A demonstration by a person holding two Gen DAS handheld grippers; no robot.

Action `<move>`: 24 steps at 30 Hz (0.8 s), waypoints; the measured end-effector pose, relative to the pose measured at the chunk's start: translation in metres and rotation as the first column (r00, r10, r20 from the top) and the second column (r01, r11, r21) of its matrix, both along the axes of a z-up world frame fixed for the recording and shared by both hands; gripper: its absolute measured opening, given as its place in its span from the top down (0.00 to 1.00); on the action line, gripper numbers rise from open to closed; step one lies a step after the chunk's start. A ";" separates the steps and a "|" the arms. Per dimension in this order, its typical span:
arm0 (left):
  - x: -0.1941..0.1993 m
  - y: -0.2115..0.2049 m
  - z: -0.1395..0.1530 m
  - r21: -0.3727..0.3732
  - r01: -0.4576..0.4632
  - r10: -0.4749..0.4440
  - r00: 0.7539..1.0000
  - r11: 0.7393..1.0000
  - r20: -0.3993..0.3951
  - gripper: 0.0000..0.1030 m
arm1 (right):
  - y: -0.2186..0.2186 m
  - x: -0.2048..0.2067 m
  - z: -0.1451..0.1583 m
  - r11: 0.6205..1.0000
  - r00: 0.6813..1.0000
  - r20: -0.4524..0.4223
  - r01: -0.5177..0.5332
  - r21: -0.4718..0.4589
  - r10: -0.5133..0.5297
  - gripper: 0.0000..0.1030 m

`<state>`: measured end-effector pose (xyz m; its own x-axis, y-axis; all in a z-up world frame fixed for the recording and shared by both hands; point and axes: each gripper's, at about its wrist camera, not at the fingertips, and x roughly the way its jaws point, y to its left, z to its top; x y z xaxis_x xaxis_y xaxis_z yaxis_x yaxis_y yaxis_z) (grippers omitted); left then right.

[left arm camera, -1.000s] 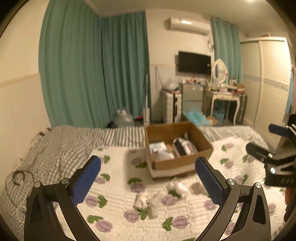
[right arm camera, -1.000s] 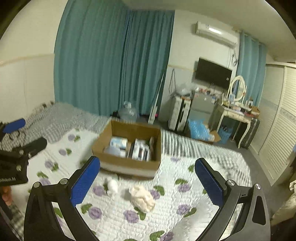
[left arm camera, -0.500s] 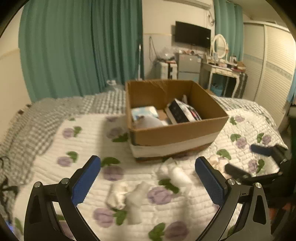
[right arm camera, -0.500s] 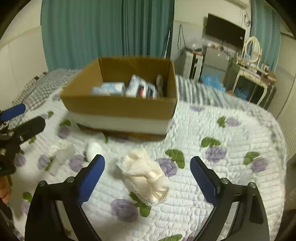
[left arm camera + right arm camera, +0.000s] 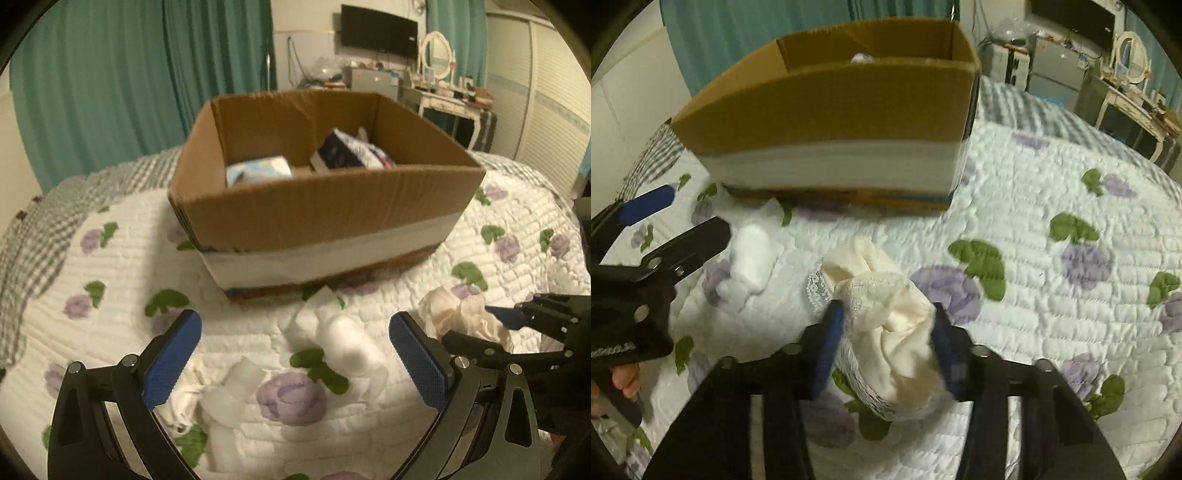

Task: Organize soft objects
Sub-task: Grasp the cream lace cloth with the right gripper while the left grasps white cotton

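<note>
The right hand-held gripper (image 5: 886,325) has its blue-padded fingers pressed against both sides of a crumpled cream lace-trimmed cloth (image 5: 886,314), which lies on the floral quilt (image 5: 1052,295) in front of the cardboard box (image 5: 831,110), toward the box's right front corner. The left hand-held gripper (image 5: 295,354) hangs with its jaws spread wide and nothing between them, above a loose scatter of small white rolled pieces (image 5: 343,343) that lie on the quilt just in front of the box's near wall. One white roll (image 5: 753,254) shows in the right wrist view just left of the cream cloth, a little apart from it, near the box's left front corner. From the left wrist view the same cream cloth (image 5: 461,317) sits to the right of the white pieces, with the other gripper's dark fingers at it. The box stands open on the bed, a white band (image 5: 332,258) running along its lower wall; inside it lie a pale blue packet (image 5: 258,171) on the left and a dark-and-white packet (image 5: 343,153) on the right. Green curtains (image 5: 129,81) hang behind the box.
</note>
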<state>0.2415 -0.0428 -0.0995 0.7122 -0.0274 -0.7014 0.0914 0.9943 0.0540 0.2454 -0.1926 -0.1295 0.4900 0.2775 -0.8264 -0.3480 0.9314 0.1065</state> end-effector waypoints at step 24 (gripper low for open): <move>-0.013 -0.018 -0.030 -0.040 0.109 -0.111 0.992 0.993 -0.067 0.68 | -0.012 -0.028 0.020 0.999 0.996 0.081 0.048 -0.020 -0.046 0.79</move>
<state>0.2288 -0.0605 -0.1291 0.6533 -0.1288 -0.7461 0.2024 0.9793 0.0081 0.2173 -0.2047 -0.1091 0.5668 0.2347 -0.7897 -0.3105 0.9487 0.0591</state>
